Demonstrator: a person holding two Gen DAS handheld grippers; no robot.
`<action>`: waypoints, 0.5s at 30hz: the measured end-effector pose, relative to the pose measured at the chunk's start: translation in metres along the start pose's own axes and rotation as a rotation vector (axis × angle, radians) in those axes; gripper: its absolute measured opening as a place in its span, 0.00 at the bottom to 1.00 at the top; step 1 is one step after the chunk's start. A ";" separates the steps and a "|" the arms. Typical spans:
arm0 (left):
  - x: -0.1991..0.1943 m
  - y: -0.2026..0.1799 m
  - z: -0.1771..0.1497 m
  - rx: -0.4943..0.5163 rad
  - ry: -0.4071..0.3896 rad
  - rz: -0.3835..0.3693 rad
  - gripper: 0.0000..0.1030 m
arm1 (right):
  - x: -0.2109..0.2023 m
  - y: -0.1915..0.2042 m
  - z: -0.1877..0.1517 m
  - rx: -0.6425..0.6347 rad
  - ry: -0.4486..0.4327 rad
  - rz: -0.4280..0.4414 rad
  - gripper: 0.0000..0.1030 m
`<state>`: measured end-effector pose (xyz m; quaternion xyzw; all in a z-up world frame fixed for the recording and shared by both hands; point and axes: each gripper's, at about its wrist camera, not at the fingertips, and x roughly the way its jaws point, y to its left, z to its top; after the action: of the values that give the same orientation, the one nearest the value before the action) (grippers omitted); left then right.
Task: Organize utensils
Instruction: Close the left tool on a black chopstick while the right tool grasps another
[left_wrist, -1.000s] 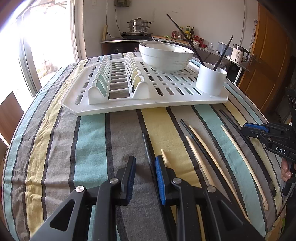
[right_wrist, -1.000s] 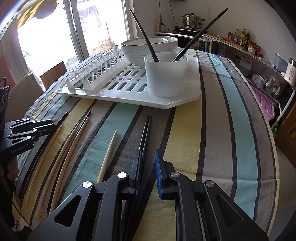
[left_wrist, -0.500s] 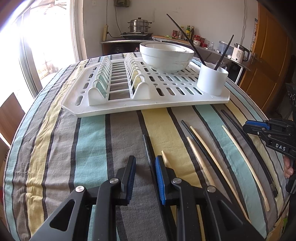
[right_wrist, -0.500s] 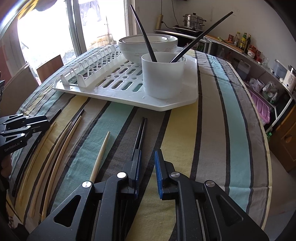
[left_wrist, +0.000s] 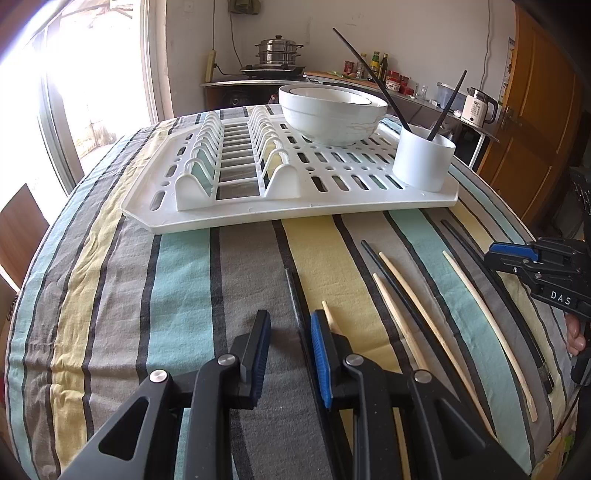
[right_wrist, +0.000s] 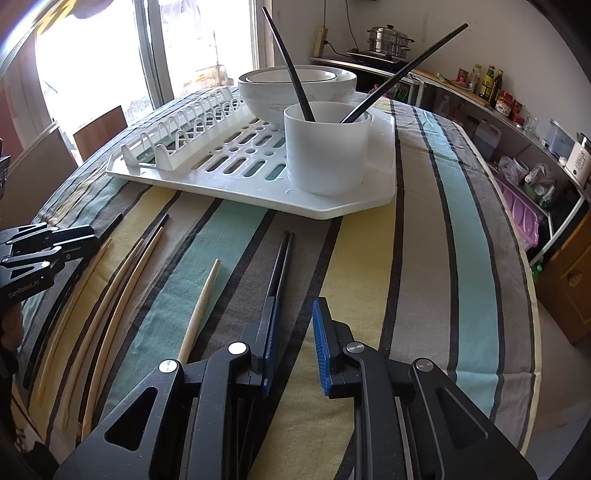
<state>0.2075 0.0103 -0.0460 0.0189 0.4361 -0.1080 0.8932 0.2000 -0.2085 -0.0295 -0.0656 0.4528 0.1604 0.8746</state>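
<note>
White plastic cup (left_wrist: 423, 162) on the drying rack (left_wrist: 258, 206) holds two black chopsticks. The left gripper (left_wrist: 290, 347) gapes empty over a dark chopstick (left_wrist: 293, 291) running away toward the rack.

Right view: right gripper (right_wrist: 291, 347) parted; a black chopstick pair (right_wrist: 280, 258) seemingly passes under its left finger, pointing rackward.
</note>
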 end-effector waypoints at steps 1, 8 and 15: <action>0.000 0.000 0.000 0.000 0.000 -0.001 0.23 | 0.000 0.002 -0.001 -0.007 0.000 0.002 0.19; 0.000 -0.001 0.000 -0.001 -0.001 -0.002 0.25 | 0.004 0.009 0.005 -0.043 -0.005 -0.025 0.19; 0.001 -0.001 0.000 -0.010 -0.003 -0.012 0.25 | 0.006 -0.008 0.001 0.003 0.030 -0.047 0.20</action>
<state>0.2078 0.0087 -0.0463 0.0118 0.4353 -0.1111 0.8933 0.2064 -0.2151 -0.0340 -0.0772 0.4645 0.1382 0.8713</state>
